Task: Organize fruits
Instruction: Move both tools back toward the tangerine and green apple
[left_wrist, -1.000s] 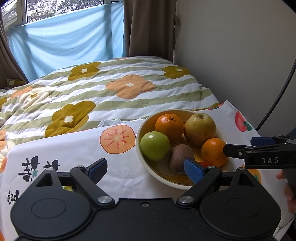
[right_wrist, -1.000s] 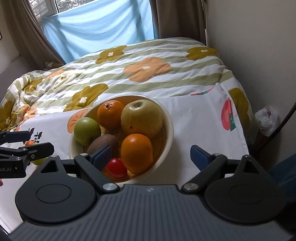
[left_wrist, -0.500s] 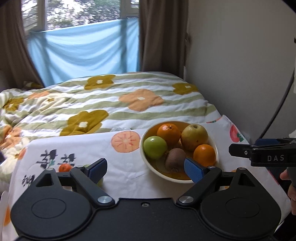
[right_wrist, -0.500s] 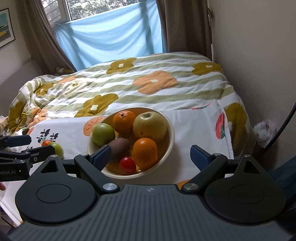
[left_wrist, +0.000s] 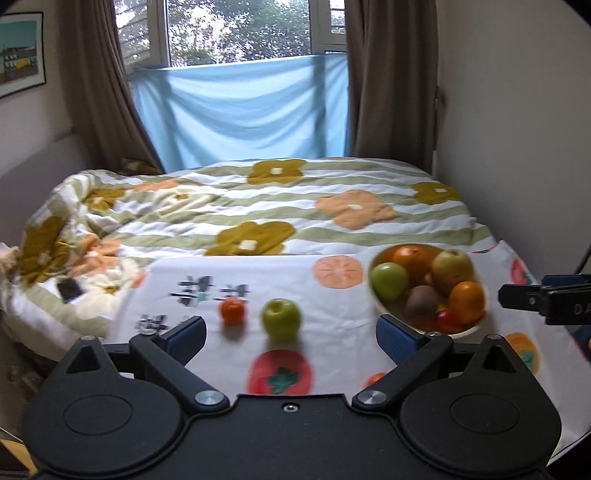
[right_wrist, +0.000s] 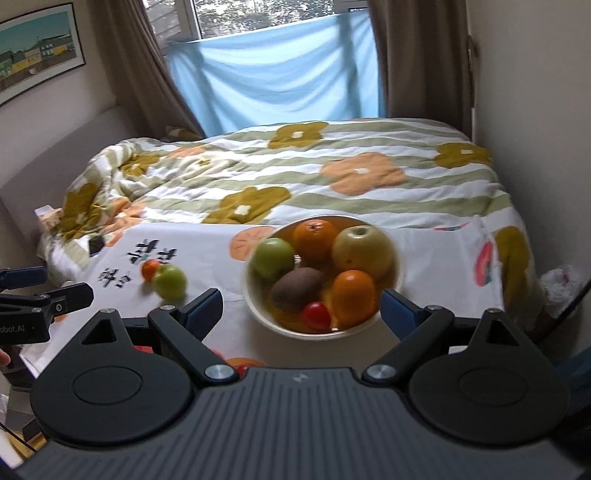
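left gripper (left_wrist: 290, 338): jaws opening, nothing between | right gripper (right_wrist: 301, 306): jaws apart, empty | bowl (right_wrist: 255, 302): fruit-filled | green apple (left_wrist: 280, 318), tangerine (left_wrist: 232, 311): on tablecloth (left_wrist: 332, 314)

"DA" on right claw (left_wrist: 546, 301), "obot.AI" on left claw (right_wrist: 26, 314)

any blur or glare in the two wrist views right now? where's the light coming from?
Left wrist view: motion blur smears the loose green apple, small orange and bowl; gripper body sharp. Right wrist view: milder blur on the bowl rim. Both: daylight from the window, no harsh glare, fisheye bends the walls.
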